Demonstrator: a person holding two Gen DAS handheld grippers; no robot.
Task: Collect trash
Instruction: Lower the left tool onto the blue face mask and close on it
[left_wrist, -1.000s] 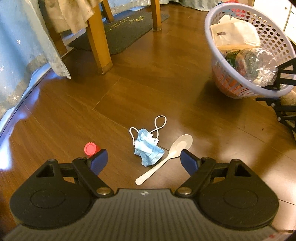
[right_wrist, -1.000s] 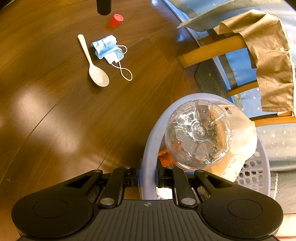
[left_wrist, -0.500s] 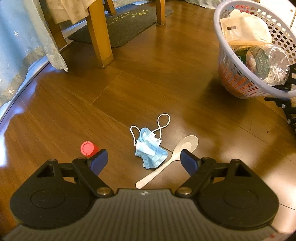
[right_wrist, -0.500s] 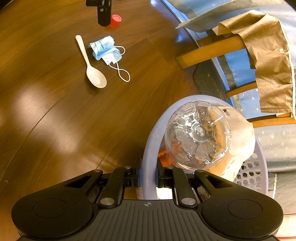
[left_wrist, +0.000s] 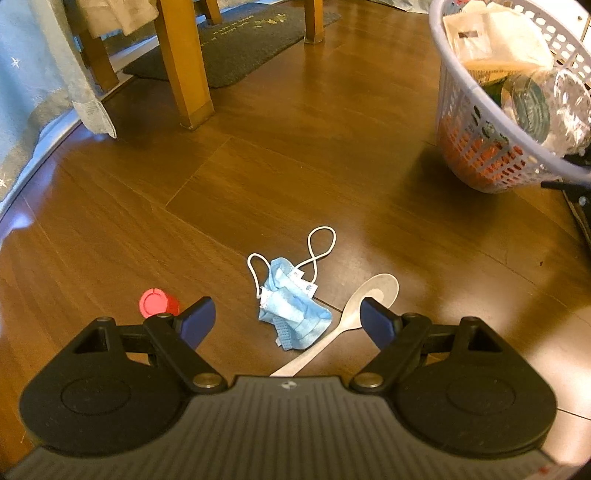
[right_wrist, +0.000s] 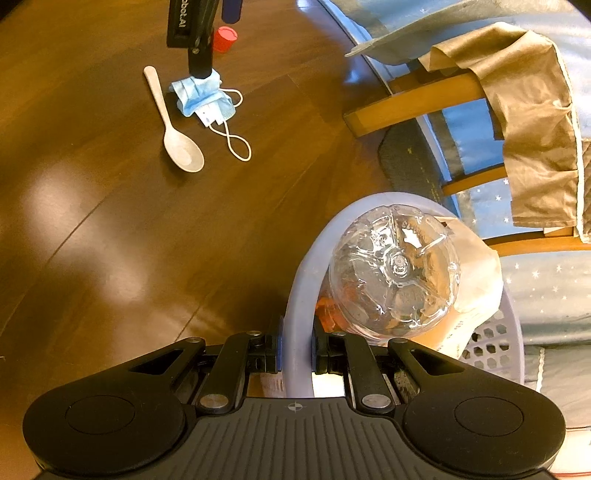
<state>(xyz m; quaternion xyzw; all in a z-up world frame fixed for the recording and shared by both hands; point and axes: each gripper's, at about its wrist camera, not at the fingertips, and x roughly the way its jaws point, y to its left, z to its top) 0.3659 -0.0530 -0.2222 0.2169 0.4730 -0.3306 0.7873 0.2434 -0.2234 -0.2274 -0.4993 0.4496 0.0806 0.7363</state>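
A crumpled blue face mask (left_wrist: 291, 310) with white ear loops lies on the wooden floor, straight ahead of my open left gripper (left_wrist: 288, 317) and between its fingers in the left wrist view. A pale plastic spoon (left_wrist: 354, 310) rests just right of the mask, and a red bottle cap (left_wrist: 157, 302) sits off to the left. The right wrist view shows the mask (right_wrist: 201, 96), spoon (right_wrist: 177, 133) and cap (right_wrist: 225, 38) far off, with the left gripper (right_wrist: 214, 33) hanging over them. My right gripper (right_wrist: 297, 350) is shut on the rim of a lavender basket (right_wrist: 301, 295) that holds a clear plastic bottle (right_wrist: 393, 269).
The basket (left_wrist: 476, 99) with paper and bottle stands at the right in the left wrist view. Wooden furniture legs (left_wrist: 183, 62), a dark mat (left_wrist: 236, 44) and a hanging blue cloth (left_wrist: 33, 74) lie beyond. A tan cloth (right_wrist: 532, 122) drapes over a chair.
My left gripper has come down and closer over the mask, which now lies between its open fingers. The right gripper still holds the basket rim in place.
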